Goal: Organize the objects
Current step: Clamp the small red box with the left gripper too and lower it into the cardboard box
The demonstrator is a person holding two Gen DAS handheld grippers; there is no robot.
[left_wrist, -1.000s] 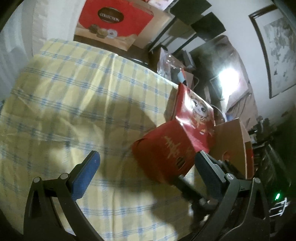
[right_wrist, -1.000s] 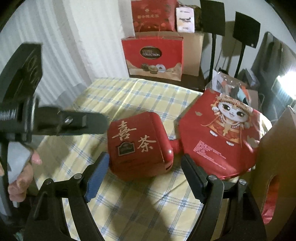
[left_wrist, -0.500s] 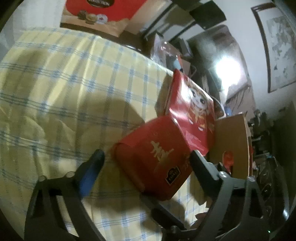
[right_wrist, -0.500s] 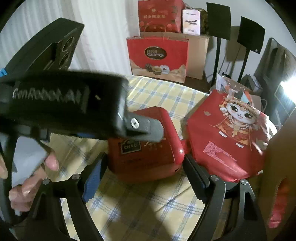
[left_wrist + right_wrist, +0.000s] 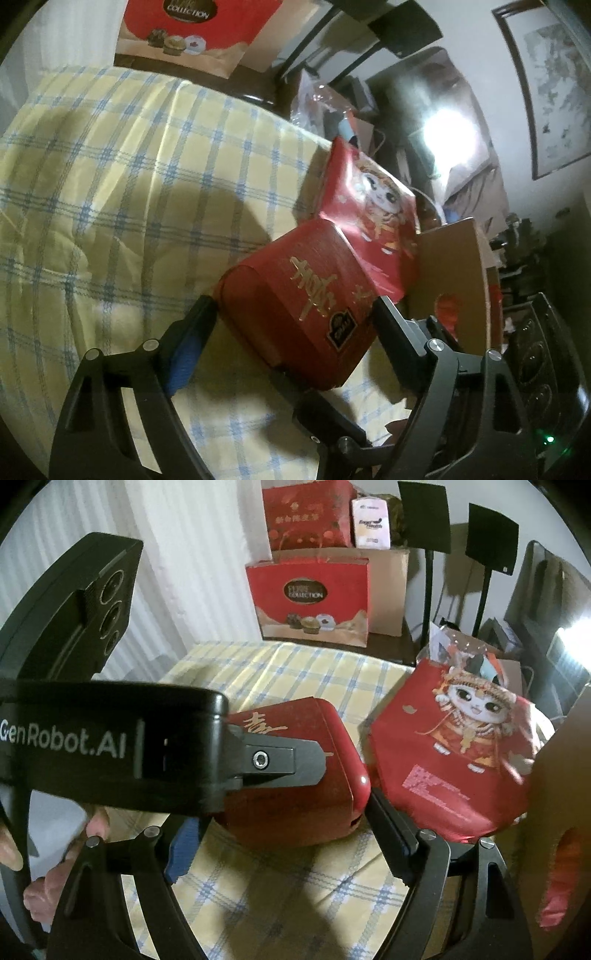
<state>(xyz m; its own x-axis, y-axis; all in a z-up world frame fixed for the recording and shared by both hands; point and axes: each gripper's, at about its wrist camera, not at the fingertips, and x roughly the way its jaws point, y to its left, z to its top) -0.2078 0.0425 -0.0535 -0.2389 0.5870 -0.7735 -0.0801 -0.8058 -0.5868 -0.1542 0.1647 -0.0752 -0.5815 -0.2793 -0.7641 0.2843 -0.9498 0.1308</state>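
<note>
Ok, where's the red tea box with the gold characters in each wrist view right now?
Left wrist: the red tea box sits lower centre, between the left gripper fingers.
Right wrist: the box is at centre, between the right gripper fingers, partly hidden by the left gripper's body.
Shared landmark: the red cartoon-cat bag lies just right of the box in both views.

A white curtain point(image 5: 207, 554) hung behind the yellow checked tablecloth point(image 5: 110, 177); a framed picture point(image 5: 550, 85) hung on the pale wall
</note>
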